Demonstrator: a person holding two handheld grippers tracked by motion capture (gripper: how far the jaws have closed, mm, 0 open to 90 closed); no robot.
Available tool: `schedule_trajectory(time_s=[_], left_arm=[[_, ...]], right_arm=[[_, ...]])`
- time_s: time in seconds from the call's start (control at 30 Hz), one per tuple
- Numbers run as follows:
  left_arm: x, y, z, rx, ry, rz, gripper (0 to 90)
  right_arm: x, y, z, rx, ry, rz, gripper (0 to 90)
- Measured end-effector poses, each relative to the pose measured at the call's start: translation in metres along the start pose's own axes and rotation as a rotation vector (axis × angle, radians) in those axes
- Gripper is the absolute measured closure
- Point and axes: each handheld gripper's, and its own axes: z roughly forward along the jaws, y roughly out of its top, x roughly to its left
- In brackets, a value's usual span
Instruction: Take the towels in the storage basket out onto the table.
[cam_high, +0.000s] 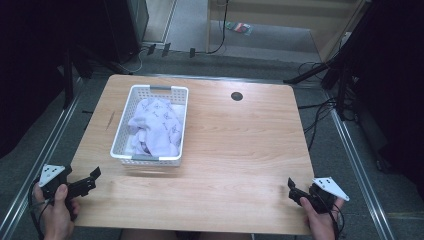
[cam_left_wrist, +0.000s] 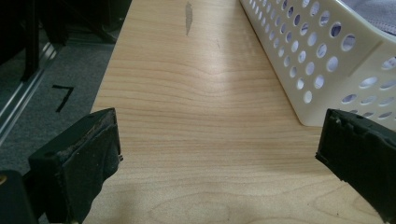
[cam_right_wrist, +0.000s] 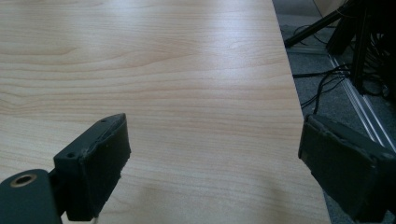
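A white perforated basket (cam_high: 120, 135) stands on the left half of the wooden table (cam_high: 240, 145), with a crumpled white patterned cloth (cam_high: 157, 125) inside it. My left gripper (cam_high: 93, 181) is held at the table's front left corner, open and empty, short of the basket. In the left gripper view its jaws (cam_left_wrist: 219, 144) stand wide apart over bare wood, with the basket's wall (cam_left_wrist: 317, 60) just ahead on the right. My right gripper (cam_high: 291, 190) is at the front right corner, also open and empty. Its jaws (cam_right_wrist: 215, 149) frame bare tabletop near the right edge.
A small black round hole (cam_high: 236, 96) sits in the table's far middle. Grey floor with metal rails and cables (cam_high: 320, 110) surrounds the table. The table's right edge (cam_right_wrist: 299, 102) runs close beside my right gripper.
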Motion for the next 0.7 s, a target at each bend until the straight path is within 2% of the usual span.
schedule_trajectory(time_s=[0.03,0.07,0.1,0.2,0.3,0.4,0.47,0.53,0.6,0.63,0.67,0.7], left_arm=[[0.000,0.000,0.000,0.000,0.000,0.000,0.0],[0.001,0.001,-0.002,-0.018,-0.027,0.003,0.0],[0.001,0.001,-0.002,-0.018,-0.027,0.003,0.0],[-0.001,0.008,-0.009,-0.041,-0.065,0.005,1.3],[-0.005,0.013,-0.012,-0.048,-0.060,-0.001,3.0],[-0.014,0.023,-0.015,-0.051,-0.056,0.011,3.6],[-0.022,0.031,-0.016,-0.056,-0.087,0.029,0.0],[-0.031,0.038,-0.016,-0.050,-0.091,0.045,0.0],[-0.044,0.046,-0.012,-0.037,-0.119,0.048,0.0],[-0.044,0.046,-0.012,-0.037,-0.119,0.048,0.0],[-0.054,0.052,-0.008,-0.030,-0.131,0.062,0.0],[-0.054,0.052,-0.008,-0.030,-0.131,0.062,0.0]], right_arm=[[0.000,0.000,0.000,0.000,0.000,0.000,8.9],[0.000,0.000,0.000,0.000,0.001,0.000,8.9],[0.000,0.000,0.000,-0.001,0.002,0.000,8.9],[0.000,0.000,0.000,-0.002,0.001,-0.001,8.9],[0.000,0.000,0.000,-0.001,0.001,-0.001,8.9],[0.000,0.000,0.000,0.000,0.002,0.000,8.9],[0.000,0.000,0.000,0.001,0.001,-0.001,8.9],[0.000,0.000,0.000,0.001,-0.001,-0.002,8.9],[0.000,0.000,0.000,0.001,0.000,-0.001,8.9],[0.000,0.000,0.000,0.001,0.000,-0.001,8.9],[0.000,0.000,0.000,0.001,-0.001,0.000,8.9],[0.000,0.000,0.000,0.001,-0.001,0.000,8.9]])
